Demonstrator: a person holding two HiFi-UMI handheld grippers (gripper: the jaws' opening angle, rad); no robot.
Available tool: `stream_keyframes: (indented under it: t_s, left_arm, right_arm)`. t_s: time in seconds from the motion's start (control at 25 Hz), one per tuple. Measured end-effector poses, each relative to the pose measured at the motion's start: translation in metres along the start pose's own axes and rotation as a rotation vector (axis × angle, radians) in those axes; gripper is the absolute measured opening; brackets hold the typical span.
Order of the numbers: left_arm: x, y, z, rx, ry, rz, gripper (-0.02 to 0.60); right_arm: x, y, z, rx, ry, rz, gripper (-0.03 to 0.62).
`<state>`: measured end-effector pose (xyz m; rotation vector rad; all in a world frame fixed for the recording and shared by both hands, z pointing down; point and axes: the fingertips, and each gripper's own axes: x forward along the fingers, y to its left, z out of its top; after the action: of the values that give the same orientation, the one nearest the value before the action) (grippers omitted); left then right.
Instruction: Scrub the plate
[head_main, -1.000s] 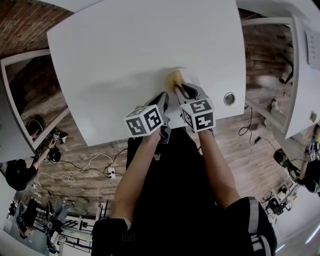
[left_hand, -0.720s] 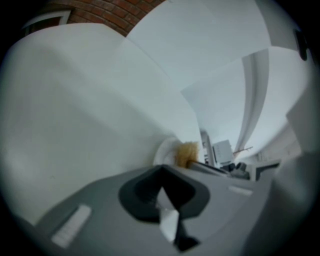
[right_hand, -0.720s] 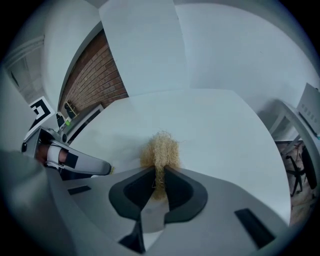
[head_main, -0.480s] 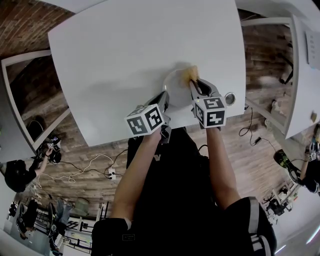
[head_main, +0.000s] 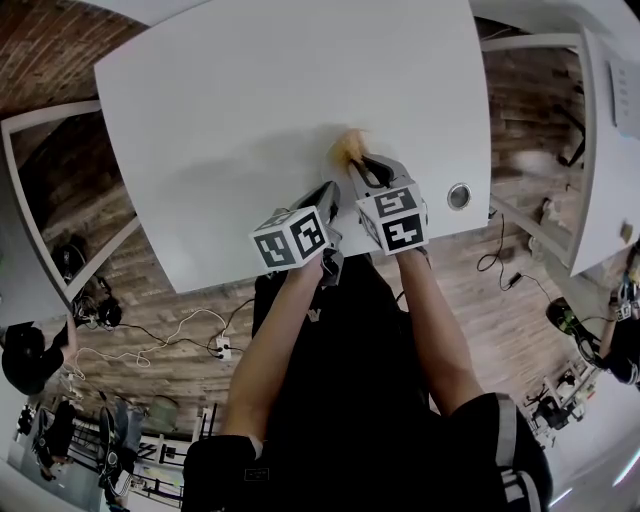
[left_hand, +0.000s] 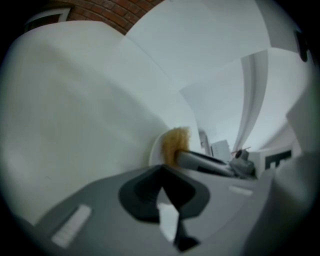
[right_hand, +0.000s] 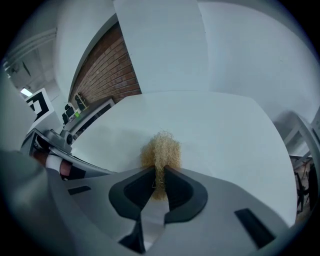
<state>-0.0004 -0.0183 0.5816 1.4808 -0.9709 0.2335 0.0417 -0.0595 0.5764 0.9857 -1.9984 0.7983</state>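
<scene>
A white plate lies near the front edge of the white table, largely covered by the two grippers. My left gripper is shut on the plate's near rim and holds it flat. My right gripper is shut on a tan fibrous scrubber, whose tuft sticks out past the fingertips and presses down on the plate. In the left gripper view the scrubber and the right gripper's fingers sit just beyond my left jaws, over the plate.
A round metal grommet is set in the table to the right of the grippers. The table's front edge runs just under the cubes. Another white table stands at the right, across a gap of wooden floor.
The right gripper swept the scrubber to the right across the plate, then back left to about where it began. The left gripper stayed put on the rim.
</scene>
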Motion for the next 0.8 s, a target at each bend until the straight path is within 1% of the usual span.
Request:
stream_keyframes:
  t_s: [0.2,0.44,0.6,0.8]
  left_arm:
    - [-0.002,0.002,0.000,-0.009,0.002,-0.009,0.003]
    - [-0.004,0.003,0.001,-0.018,-0.002,-0.014,0.002]
    - [-0.004,0.004,-0.001,-0.024,0.000,-0.011,0.002]
    - [-0.006,0.007,-0.002,-0.027,0.000,-0.009,0.003]
  right_arm:
    - [0.005,0.021,0.001,-0.043,0.029,0.068,0.044]
    - [0.007,0.040,0.003,-0.133,0.046,0.147,0.044]
    - [0.010,0.033,0.006,-0.132,0.034,0.134,0.044]
    - [0.010,0.011,0.014,-0.095,0.000,0.055,0.044]
